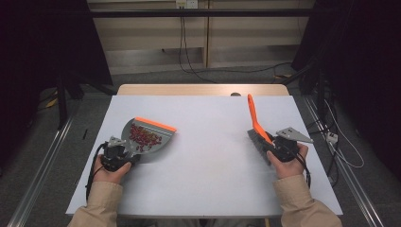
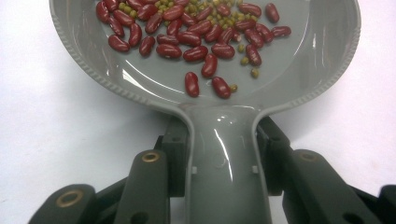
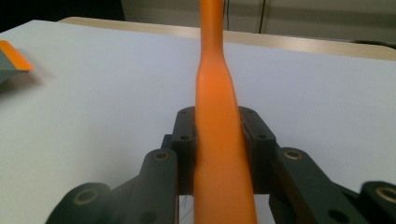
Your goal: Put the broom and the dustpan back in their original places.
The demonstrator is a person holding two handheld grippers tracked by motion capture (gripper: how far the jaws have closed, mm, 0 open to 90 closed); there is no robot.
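Observation:
A grey dustpan [image 1: 142,142] with an orange lip [image 1: 155,124] lies on the left of the white table. Red kidney beans [image 2: 187,35] and small green beans [image 2: 243,59] are piled in its bowl. My left gripper [image 1: 124,152] is shut on the dustpan's grey handle [image 2: 226,163], one jaw on each side. On the right, an orange-handled brush [image 1: 255,118] points away from me, its dark bristles [image 1: 257,141] near the table. My right gripper [image 1: 274,147] is shut on the orange handle [image 3: 217,116]. The dustpan's lip [image 3: 13,55] shows far left in the right gripper view.
The white tabletop [image 1: 208,156] lies between the two hands. A bare wooden strip [image 1: 189,90] runs along the far edge, with a small dark object [image 1: 235,94] on it. Cables [image 1: 189,61] trail on the floor behind, and metal rails [image 1: 40,165] flank the table.

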